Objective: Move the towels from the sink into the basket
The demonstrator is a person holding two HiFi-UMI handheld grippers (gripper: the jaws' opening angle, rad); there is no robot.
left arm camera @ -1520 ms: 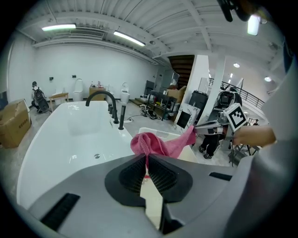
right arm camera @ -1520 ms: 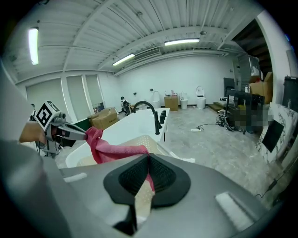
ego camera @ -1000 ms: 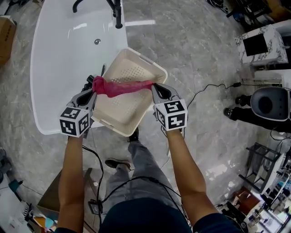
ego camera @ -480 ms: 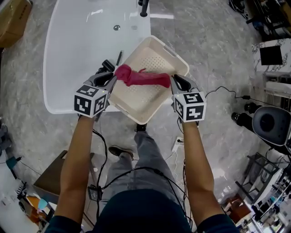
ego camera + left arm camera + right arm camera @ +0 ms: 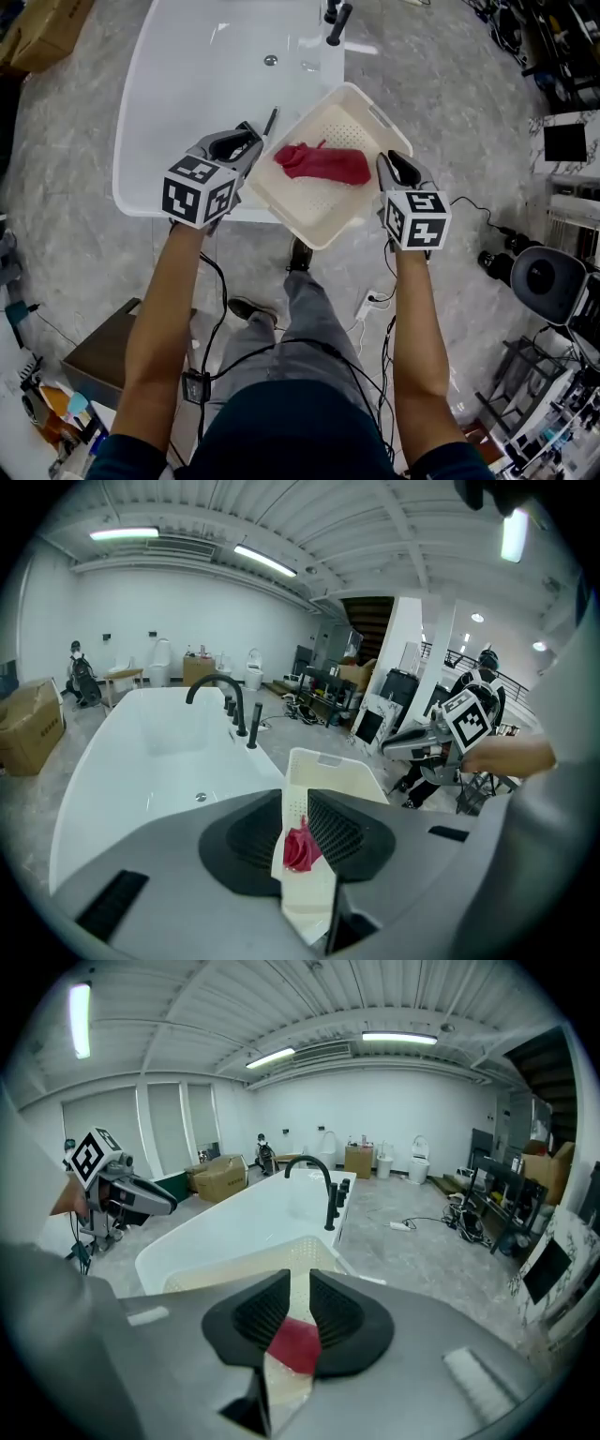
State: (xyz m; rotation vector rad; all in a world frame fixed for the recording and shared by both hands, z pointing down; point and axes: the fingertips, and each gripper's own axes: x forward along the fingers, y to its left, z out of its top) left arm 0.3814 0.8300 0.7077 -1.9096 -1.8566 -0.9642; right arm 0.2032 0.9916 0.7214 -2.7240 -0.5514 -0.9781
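Towel lies bunched in the basket, which sits at the sink's near corner. Your left gripper is just off the basket's left edge and your right gripper just off its right edge. Both sets of jaws have just been opening and stand apart on nothing, with the towel visible through each gap, clear of the pads.
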